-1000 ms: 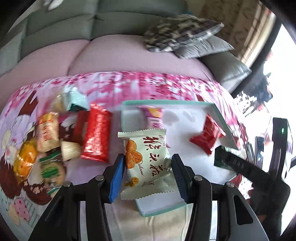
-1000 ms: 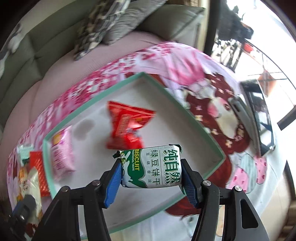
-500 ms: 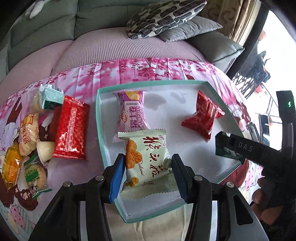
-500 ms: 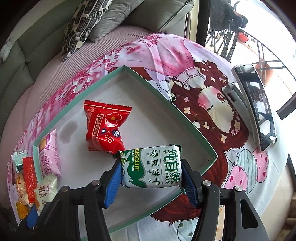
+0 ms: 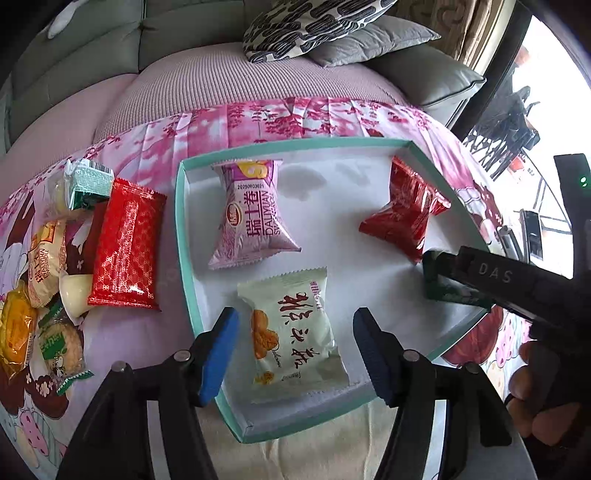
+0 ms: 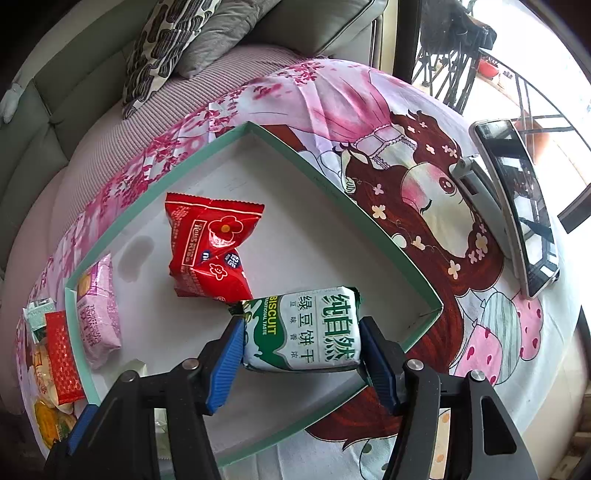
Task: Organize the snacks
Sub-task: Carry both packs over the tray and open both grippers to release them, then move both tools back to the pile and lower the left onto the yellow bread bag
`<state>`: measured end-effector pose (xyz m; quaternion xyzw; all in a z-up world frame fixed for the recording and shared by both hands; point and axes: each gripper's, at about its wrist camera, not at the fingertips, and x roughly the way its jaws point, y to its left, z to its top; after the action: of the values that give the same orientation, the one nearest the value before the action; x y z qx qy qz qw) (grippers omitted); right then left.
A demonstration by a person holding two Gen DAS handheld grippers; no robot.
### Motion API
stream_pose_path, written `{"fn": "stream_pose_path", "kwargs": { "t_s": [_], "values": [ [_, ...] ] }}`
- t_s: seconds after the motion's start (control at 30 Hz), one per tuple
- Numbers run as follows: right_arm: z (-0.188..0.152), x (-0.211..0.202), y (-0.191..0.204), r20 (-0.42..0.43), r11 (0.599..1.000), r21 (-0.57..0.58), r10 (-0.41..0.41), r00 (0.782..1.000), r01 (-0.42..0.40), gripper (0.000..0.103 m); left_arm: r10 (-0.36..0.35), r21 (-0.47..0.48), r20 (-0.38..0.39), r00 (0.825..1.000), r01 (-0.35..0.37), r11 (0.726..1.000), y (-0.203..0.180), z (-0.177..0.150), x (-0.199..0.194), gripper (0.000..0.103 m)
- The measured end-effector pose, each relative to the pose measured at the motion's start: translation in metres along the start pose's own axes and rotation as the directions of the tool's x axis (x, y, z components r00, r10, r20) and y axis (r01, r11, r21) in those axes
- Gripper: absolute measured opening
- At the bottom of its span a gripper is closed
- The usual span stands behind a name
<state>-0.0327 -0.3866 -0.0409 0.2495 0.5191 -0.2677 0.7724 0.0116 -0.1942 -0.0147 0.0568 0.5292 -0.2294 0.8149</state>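
Observation:
A white tray with a teal rim point(image 5: 181, 236) point(image 6: 388, 236) lies on the pink cloth. In it are a pink snack pack point(image 5: 255, 214) point(image 6: 96, 314), a red pack point(image 5: 406, 218) point(image 6: 210, 251) and a pale green pack point(image 5: 295, 332). My left gripper point(image 5: 293, 354) is open, its pads apart on either side of the pale green pack, which lies flat in the tray. My right gripper point(image 6: 301, 358) is shut on a green-and-white biscuit pack point(image 6: 306, 328) and holds it over the tray's near right part.
Several loose snacks lie left of the tray, among them a long red pack point(image 5: 125, 247) and a small green pack point(image 5: 86, 184). A phone on a stand point(image 6: 517, 210) is right of the tray. A sofa with cushions point(image 5: 317, 26) is behind the table.
My left gripper has opened and let go of the pale green pack, which now lies in the tray. My right gripper still holds the biscuit pack, a little further over the tray.

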Motion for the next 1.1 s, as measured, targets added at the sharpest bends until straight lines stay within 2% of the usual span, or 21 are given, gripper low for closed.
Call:
{"fn": "stream_pose_path", "kwargs": {
  "t_s": [0.17, 0.27, 0.33, 0.43, 0.53, 0.7, 0.8, 0.9, 1.1],
  "values": [
    [0.0, -0.001, 0.002, 0.005, 1.0, -0.004, 0.007, 1.0, -0.007, 0.068, -0.003, -0.011, 0.019, 1.0, 0.004, 1.0, 0.003, 0.002, -0.008, 0.066],
    [0.0, -0.001, 0.005, 0.013, 1.0, -0.014, 0.018, 1.0, -0.018, 0.078, 0.003, -0.043, 0.037, 0.999, -0.002, 0.999, 0.01, 0.003, -0.014, 0.074],
    [-0.001, -0.002, 0.009, 0.027, 0.999, -0.033, 0.036, 0.999, -0.035, 0.087, 0.043, -0.09, 0.051, 0.998, -0.038, 0.995, 0.02, 0.005, -0.019, 0.076],
    [-0.004, -0.003, 0.018, 0.038, 0.996, -0.068, 0.055, 0.998, -0.052, 0.095, 0.084, -0.154, 0.064, 0.994, -0.073, 0.985, 0.036, 0.007, -0.023, 0.079],
    [-0.006, -0.005, 0.028, 0.047, 0.993, -0.097, 0.077, 0.996, -0.072, 0.103, 0.134, -0.244, 0.053, 0.99, -0.117, 0.963, 0.057, 0.006, -0.023, 0.085],
    [-0.01, -0.008, 0.041, 0.054, 0.987, -0.131, 0.095, 0.994, -0.087, 0.103, 0.212, -0.322, -0.003, 0.977, -0.201, 0.925, 0.086, -0.002, -0.017, 0.086],
    [-0.013, -0.01, 0.05, 0.053, 0.983, -0.157, 0.105, 0.993, -0.096, 0.103, 0.243, -0.336, -0.006, 0.97, -0.231, 0.913, 0.095, -0.004, -0.019, 0.091],
    [-0.018, -0.017, 0.06, 0.063, 0.975, -0.188, 0.131, 0.989, -0.117, 0.103, 0.253, -0.343, 0.009, 0.967, -0.235, 0.91, 0.101, -0.002, -0.022, 0.091],
    [-0.031, -0.034, 0.09, 0.076, 0.941, -0.253, 0.249, 0.965, -0.223, 0.103, 0.251, -0.363, 0.049, 0.967, -0.217, 0.906, 0.115, 0.0, -0.038, 0.091]
  ]
}}
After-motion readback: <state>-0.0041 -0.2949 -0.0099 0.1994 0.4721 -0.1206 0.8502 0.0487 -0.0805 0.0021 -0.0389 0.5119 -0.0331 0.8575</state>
